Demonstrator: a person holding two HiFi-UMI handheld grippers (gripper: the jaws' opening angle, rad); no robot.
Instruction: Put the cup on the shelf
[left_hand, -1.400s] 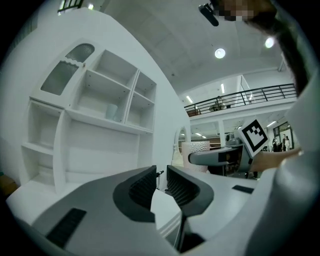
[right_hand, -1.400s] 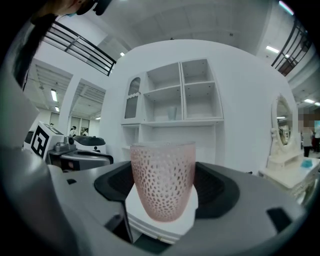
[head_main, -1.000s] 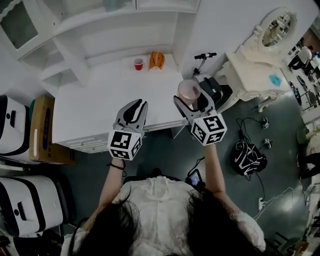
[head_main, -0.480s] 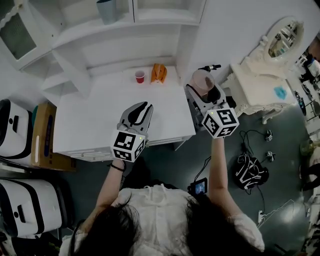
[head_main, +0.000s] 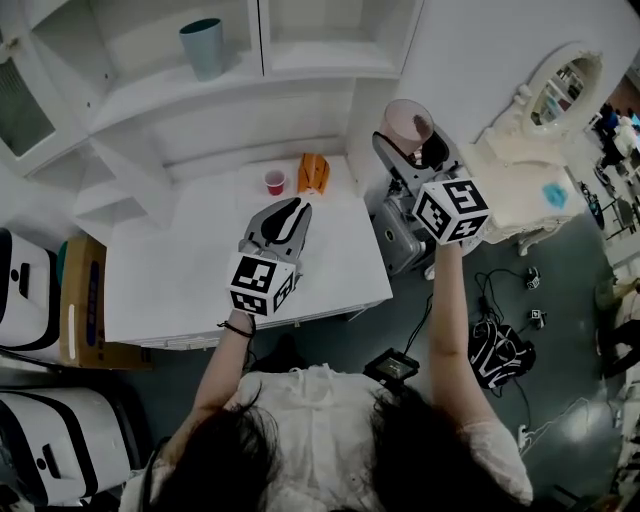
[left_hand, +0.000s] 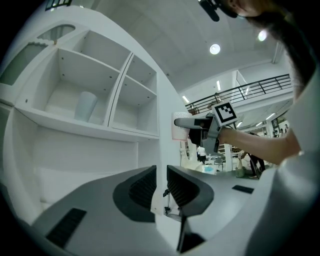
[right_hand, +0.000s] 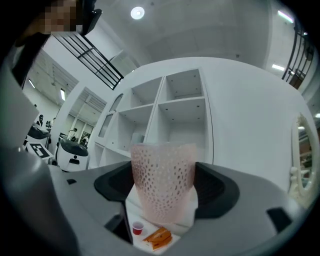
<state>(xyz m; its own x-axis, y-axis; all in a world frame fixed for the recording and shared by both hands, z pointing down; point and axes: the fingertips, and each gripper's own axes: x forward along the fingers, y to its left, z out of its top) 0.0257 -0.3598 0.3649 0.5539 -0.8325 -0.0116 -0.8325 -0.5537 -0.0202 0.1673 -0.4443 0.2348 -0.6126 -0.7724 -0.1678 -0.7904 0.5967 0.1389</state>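
Note:
My right gripper is shut on a pink perforated cup, held upright in the air to the right of the white shelf unit. In the right gripper view the pink cup fills the gap between the jaws, with the shelf compartments behind it. A blue-grey cup stands in the upper left compartment. My left gripper hovers over the white table, jaws nearly together and holding nothing.
A small red cup and an orange object sit at the table's back edge. A grey machine stands right of the table, with a white dressing table beyond. At left are a cardboard box and white machines.
My right gripper has lifted the pink cup up and away from the table's right edge, up alongside the shelf. The left gripper has barely moved. The view has tilted up the shelf.

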